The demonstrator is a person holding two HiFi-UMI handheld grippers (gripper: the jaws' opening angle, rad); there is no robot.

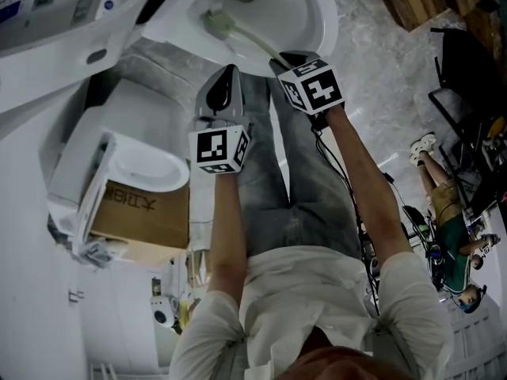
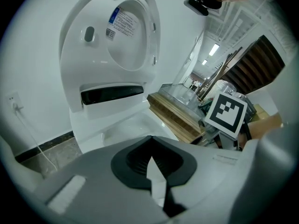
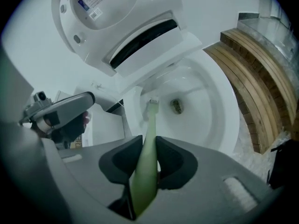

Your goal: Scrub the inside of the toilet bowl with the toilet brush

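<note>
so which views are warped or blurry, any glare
Both gripper views are fisheye with black corners; in the right gripper view the wooden boards bow and the toilet brush goes soft near the jaws; in the left gripper view the ceiling lights blow out; the head view is dim but sharp.

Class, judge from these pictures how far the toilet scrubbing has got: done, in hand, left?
Done: the lid is up, the brush picked up. In hand: the right gripper is shut on its handle, head inside the bowl; the left gripper is shut, empty. Left: probably working round the bowl's walls; how much is scrubbed doesn't show.
</note>
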